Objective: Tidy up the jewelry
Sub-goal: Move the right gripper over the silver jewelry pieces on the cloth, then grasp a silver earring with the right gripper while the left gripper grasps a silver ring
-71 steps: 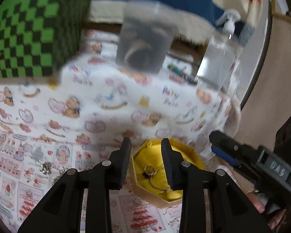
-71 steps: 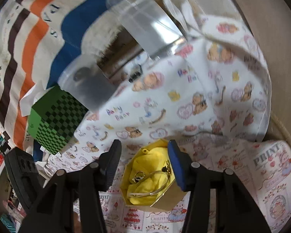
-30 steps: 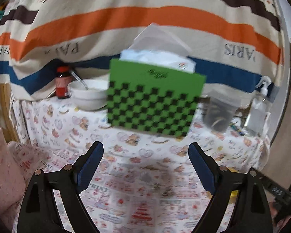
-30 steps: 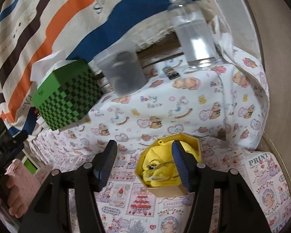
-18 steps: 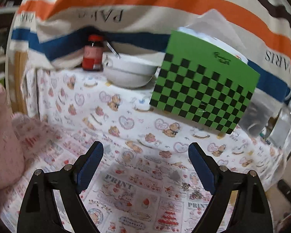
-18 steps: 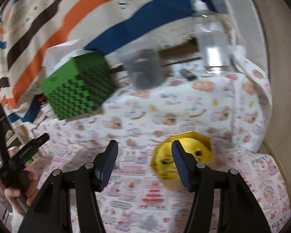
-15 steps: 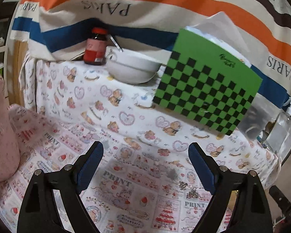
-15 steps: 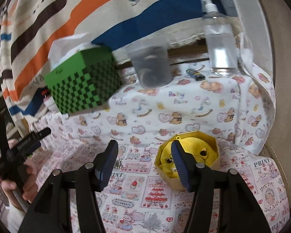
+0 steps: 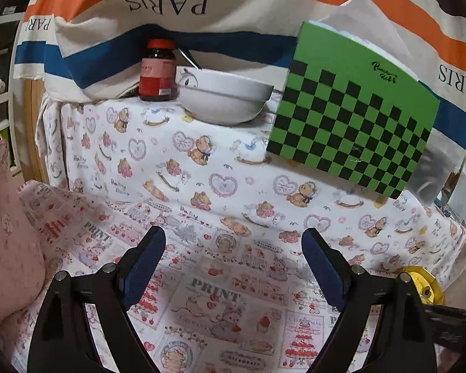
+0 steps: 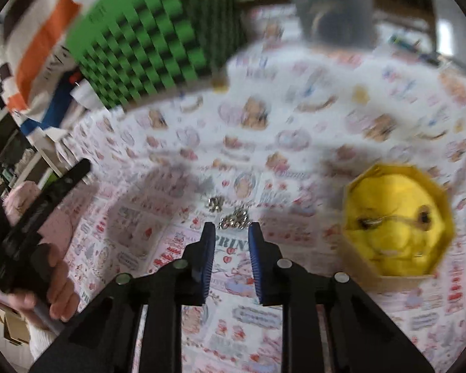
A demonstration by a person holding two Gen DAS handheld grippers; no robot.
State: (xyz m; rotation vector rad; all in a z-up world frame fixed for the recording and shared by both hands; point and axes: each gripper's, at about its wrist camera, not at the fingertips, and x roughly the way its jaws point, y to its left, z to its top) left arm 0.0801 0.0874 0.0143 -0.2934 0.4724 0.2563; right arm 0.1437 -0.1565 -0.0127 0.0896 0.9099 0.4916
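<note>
A yellow-lined hexagonal jewelry box (image 10: 397, 220) sits on the printed cloth at the right of the blurred right wrist view, with a thin chain and small pieces inside; its rim shows at the lower right of the left wrist view (image 9: 422, 283). Loose silver jewelry pieces (image 10: 233, 217) lie on the cloth just ahead of my right gripper (image 10: 231, 228), which is open and empty, jaws a narrow gap apart. My left gripper (image 9: 233, 242) is wide open and empty above the cloth; it also shows at the left of the right wrist view (image 10: 62, 183).
A green checkered tissue box (image 9: 354, 130), a white bowl (image 9: 223, 99) and a red-capped bottle (image 9: 158, 71) stand on the raised ledge behind. A clear plastic cup (image 10: 332, 6) stands further right. A pink bag (image 9: 6, 236) lies at the left.
My right gripper has dropped and swung left, away from the yellow box toward the loose silver pieces, and its jaws have narrowed. My left gripper has stayed wide open, with little movement.
</note>
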